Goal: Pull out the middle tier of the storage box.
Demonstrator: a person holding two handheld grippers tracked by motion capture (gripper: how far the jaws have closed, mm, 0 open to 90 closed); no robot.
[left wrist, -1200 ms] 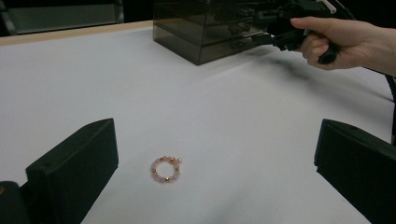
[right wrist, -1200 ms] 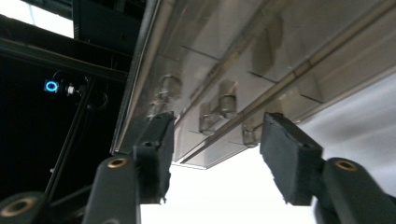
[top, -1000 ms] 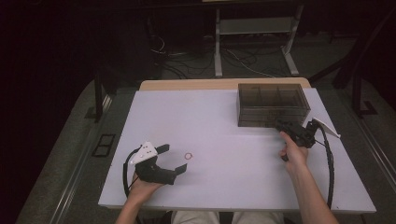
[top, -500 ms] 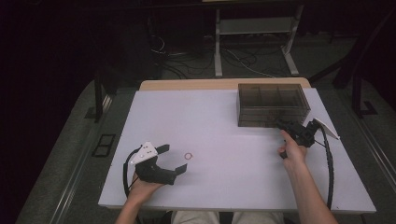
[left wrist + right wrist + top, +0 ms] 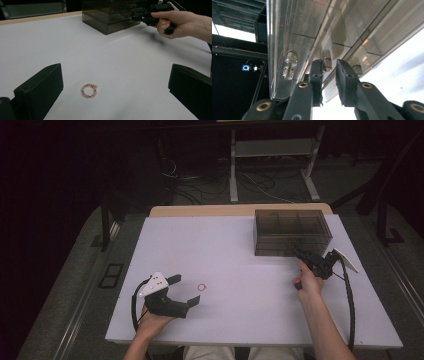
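The right gripper point(image 5: 300, 254) is pressing up against the front of the smoky drawer box point(image 5: 292, 231) at the far right of the table point(image 5: 240, 245), and its jaws have just been closing. In the right gripper view they are sitting nearly together around a small round drawer knob point(image 5: 327, 63), though whether the pads are truly biting on it is hard to tell. More knobs are showing to either side on the box's clear front.

Over on the near left, the left gripper point(image 5: 186, 290) is resting on the table with its jaws spread wide and nothing in them. The pink bead bracelet point(image 5: 89, 90) is lying flat on the white surface between and just ahead of those jaws, touching neither one. A broad stretch of bare tabletop is separating it from the box, with nothing standing in between.

Cables are trailing from both grippers. No writing or brand mark is showing clearly enough to read.
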